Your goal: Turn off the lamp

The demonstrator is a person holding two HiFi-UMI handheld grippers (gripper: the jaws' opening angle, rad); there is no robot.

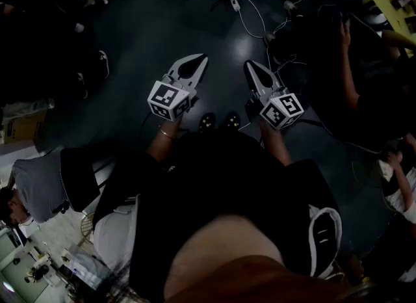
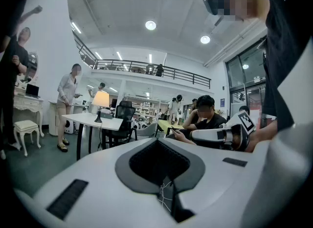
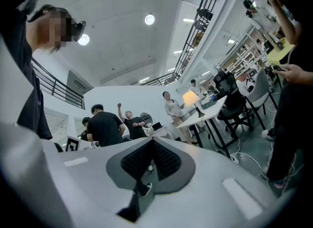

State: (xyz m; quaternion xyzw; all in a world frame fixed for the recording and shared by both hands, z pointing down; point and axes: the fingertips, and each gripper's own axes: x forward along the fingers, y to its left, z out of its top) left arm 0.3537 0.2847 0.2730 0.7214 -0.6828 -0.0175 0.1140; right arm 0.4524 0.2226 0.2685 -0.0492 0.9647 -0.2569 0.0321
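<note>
The lamp (image 2: 100,100) has a glowing cream shade and a dark stem, and it stands on a white table (image 2: 93,121) far ahead in the left gripper view. The right gripper view shows the same lamp (image 3: 190,98), lit, on that table (image 3: 211,110), also far off. My left gripper (image 1: 199,60) and right gripper (image 1: 251,66) are held side by side at waist height over the dark floor. Both have their jaws closed tip to tip with nothing between them. The right gripper (image 2: 230,132) with its marker cube also appears at the right of the left gripper view.
A black office chair (image 2: 120,119) stands behind the table. Several people stand or sit around the room, one seated with a phone (image 2: 203,117) and one standing by the table (image 2: 67,105). Cables and a power strip (image 1: 235,0) lie on the floor ahead.
</note>
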